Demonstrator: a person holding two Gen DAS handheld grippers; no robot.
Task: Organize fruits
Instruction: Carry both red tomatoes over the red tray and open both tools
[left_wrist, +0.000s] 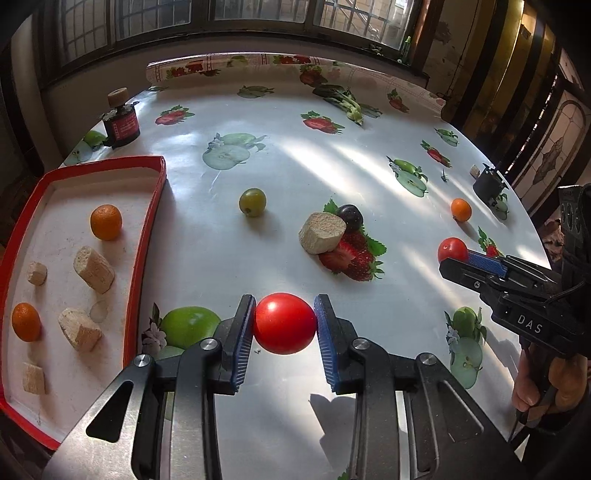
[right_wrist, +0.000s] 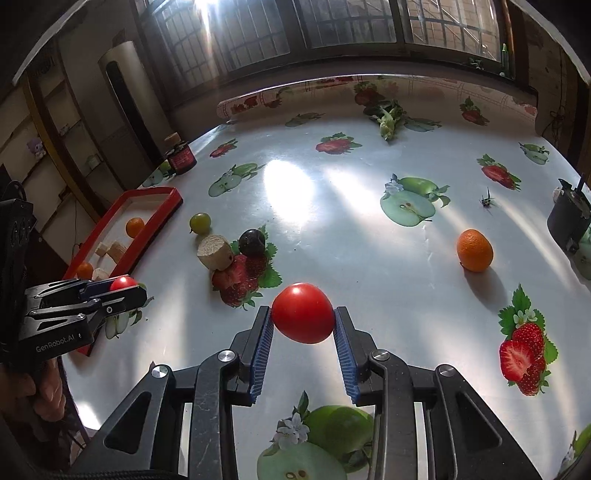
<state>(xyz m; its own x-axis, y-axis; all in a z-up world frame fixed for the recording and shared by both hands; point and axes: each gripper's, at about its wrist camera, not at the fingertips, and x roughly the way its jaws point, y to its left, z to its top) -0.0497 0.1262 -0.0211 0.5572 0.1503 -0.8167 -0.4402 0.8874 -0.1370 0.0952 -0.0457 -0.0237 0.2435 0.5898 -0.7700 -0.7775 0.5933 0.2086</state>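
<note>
My left gripper is shut on a red tomato, held just above the table; it also shows in the right wrist view. My right gripper is shut on a second red tomato, which also shows in the left wrist view. A red-rimmed tray at the left holds two oranges and several cork-like pieces. Loose on the table lie a green grape, a dark plum, a beige cork block and an orange.
The table wears a glossy cloth printed with fruit. A dark jar with a cork lid stands at the far left. A black holder stands at the right edge. Leafy greens lie at the back. An insect sits on the cloth.
</note>
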